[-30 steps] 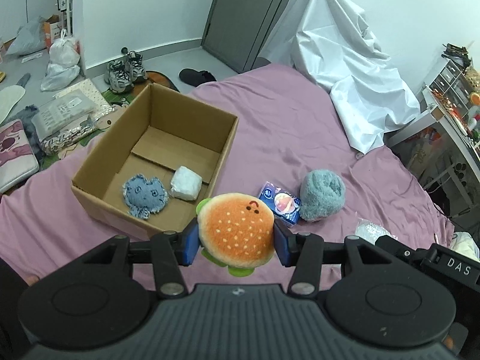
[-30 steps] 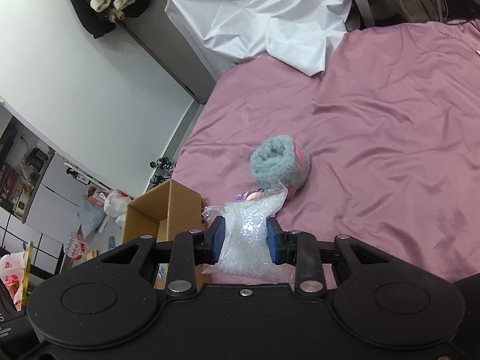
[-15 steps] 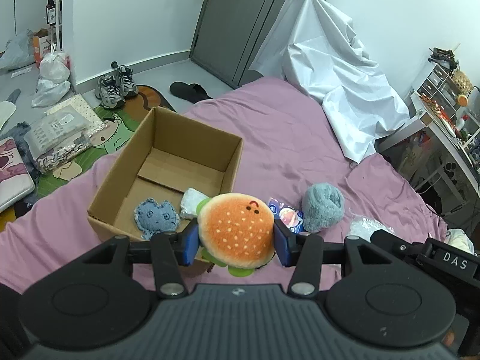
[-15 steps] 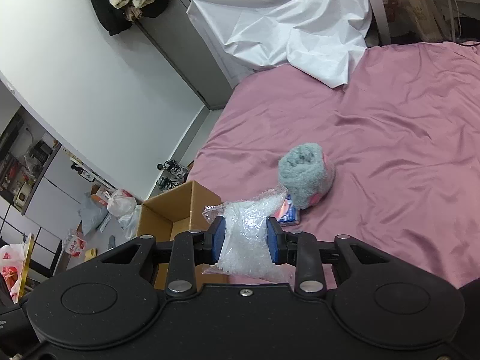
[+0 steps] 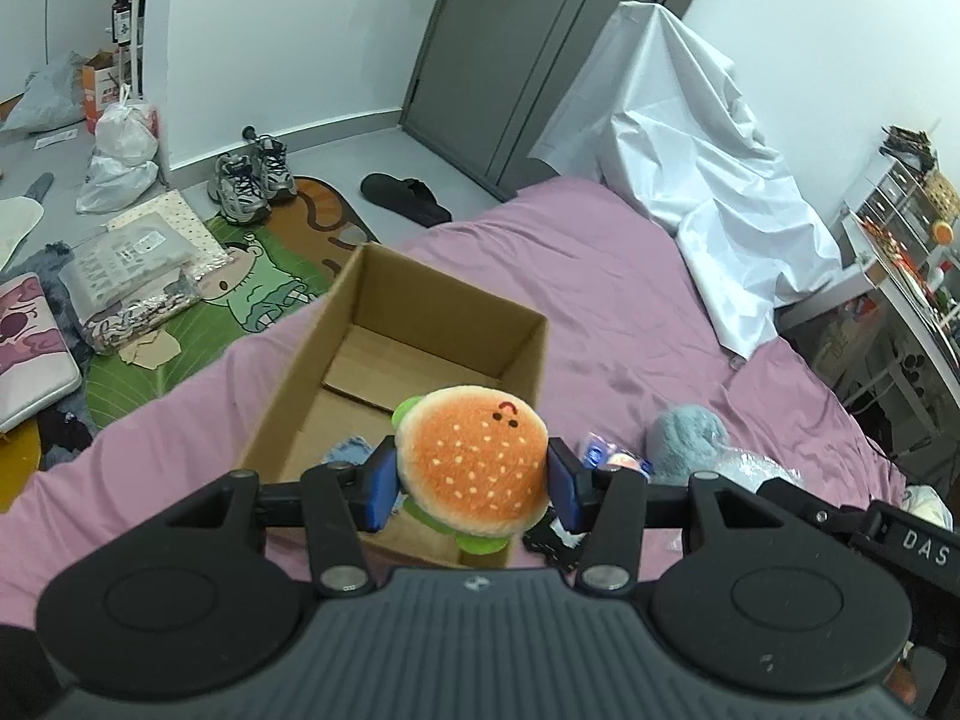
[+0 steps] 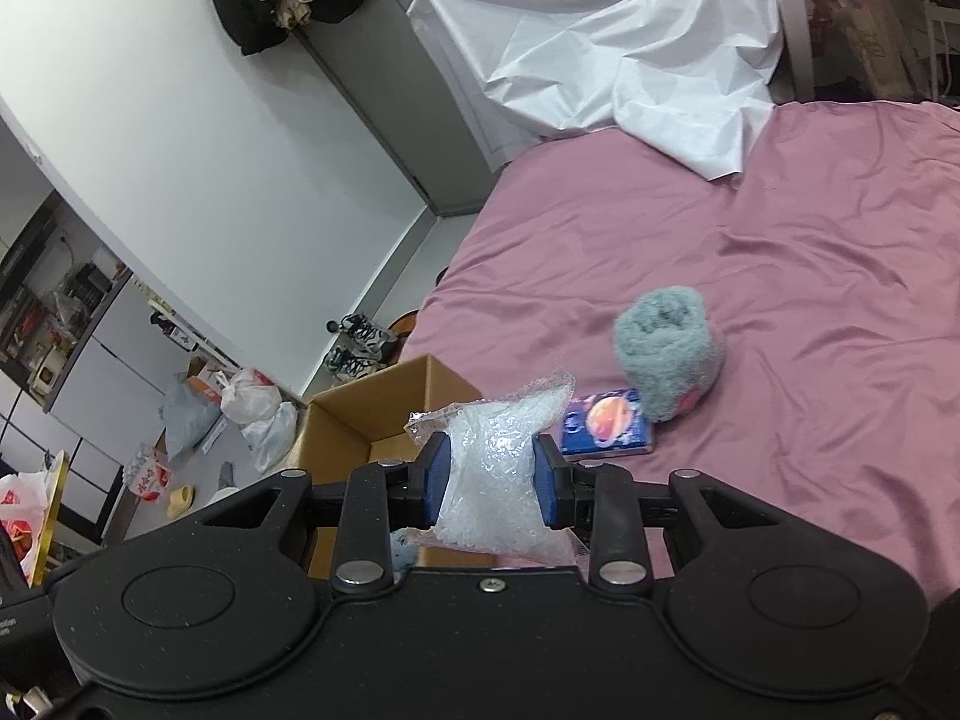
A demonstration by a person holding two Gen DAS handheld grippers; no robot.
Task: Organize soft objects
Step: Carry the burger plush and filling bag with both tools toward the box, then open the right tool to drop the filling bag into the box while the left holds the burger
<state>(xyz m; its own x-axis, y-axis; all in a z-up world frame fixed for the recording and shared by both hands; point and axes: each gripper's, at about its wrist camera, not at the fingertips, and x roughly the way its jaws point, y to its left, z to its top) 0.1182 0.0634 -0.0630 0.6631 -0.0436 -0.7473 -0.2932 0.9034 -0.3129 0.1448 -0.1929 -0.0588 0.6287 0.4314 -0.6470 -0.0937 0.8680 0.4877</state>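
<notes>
My left gripper [image 5: 473, 483] is shut on an orange hamburger plush [image 5: 473, 463] with green trim, held in front of the near wall of an open cardboard box [image 5: 414, 336] on the purple bed. A blue fuzzy toy [image 5: 347, 450] peeks out inside the box behind my left finger. My right gripper [image 6: 487, 474] is shut on a clear bag of white pellets [image 6: 492, 468]. Beyond it on the sheet lie a grey fluffy roll [image 6: 669, 354] and a small blue packet [image 6: 606, 423]. The box corner [image 6: 384, 408] shows to the left of the bag.
The purple bed sheet [image 6: 780, 276] stretches far and right. A white cloth [image 5: 696, 180] drapes over something at the head of the bed. Shoes [image 5: 249, 180], bags and a green mat [image 5: 240, 294] cover the floor left of the bed. A desk [image 5: 900, 276] stands at the right.
Both grippers have drawn back from the bed with their loads still held. The box and grey roll now sit farther off, and the plush hides the box's contents.
</notes>
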